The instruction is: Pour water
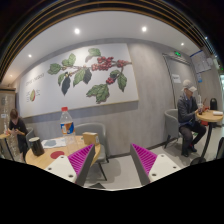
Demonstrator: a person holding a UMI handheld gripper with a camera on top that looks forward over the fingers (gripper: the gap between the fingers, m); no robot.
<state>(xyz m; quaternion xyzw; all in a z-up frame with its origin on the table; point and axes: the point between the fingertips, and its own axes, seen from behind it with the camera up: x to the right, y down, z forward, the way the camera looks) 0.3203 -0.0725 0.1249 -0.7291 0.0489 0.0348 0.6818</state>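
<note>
— What are your fingers (113, 160) doing?
— They're spread apart, pink pads bare, pinching nothing.
— And the water?
— The bottle (66, 122) stands upright on the counter (60, 155), beyond my left finger, beside a cup (90, 139). Farther off, a person (188, 115) sits below the leaf mural (88, 73).

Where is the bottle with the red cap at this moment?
In the gripper view, the bottle stands upright on the wooden table, left of the open jaws and beyond them, with a paper cup to its right.
</note>
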